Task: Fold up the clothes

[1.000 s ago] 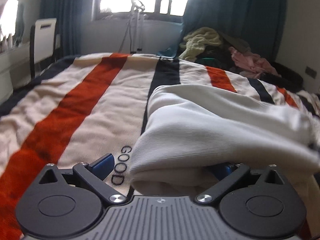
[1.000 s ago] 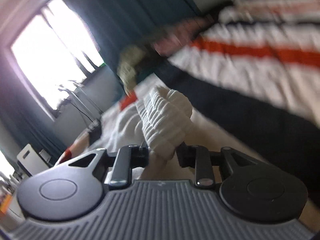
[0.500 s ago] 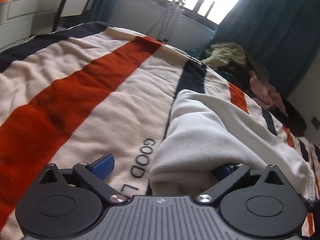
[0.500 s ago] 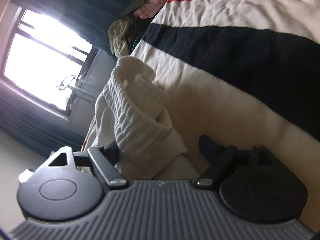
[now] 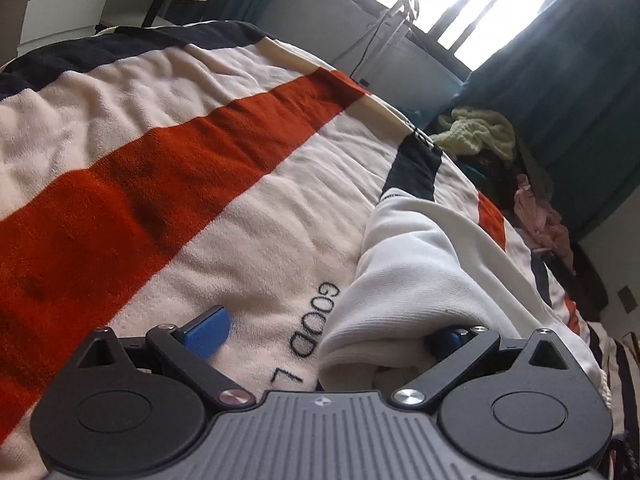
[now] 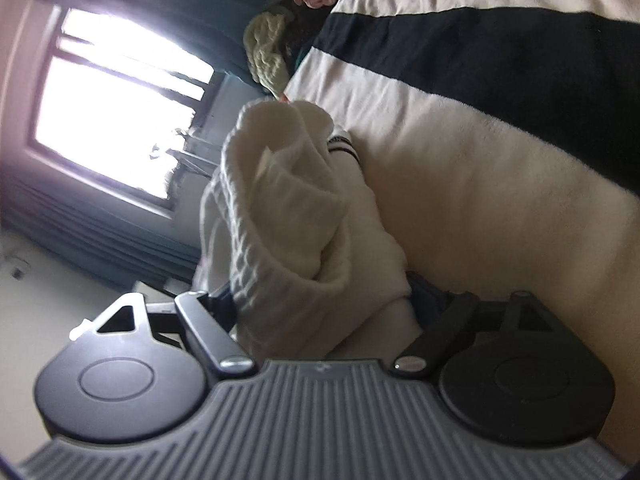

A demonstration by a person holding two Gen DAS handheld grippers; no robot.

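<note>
We see the left gripper low over the bed's striped fleece blanket of cream, orange-red and navy bands, its jaws spread wide. The blue left fingertip sits bare at 9 o'clock on the blanket beside the stitched black letters "GOOD", while the other fingertip at 3 o'clock is tucked under the rolled edge of the white ribbed-knit garment; nothing is pinched between them. That garment lies on the blanket, running from the gripper toward 1 o'clock. At 1 o'clock beyond it sits a heap of yellow-green and pink clothes before the teal curtain.

In the right wrist view, the right gripper has the same white garment bunched between its jaws, which reach the cloth on both sides; we cannot tell whether they are clamped on it.
</note>
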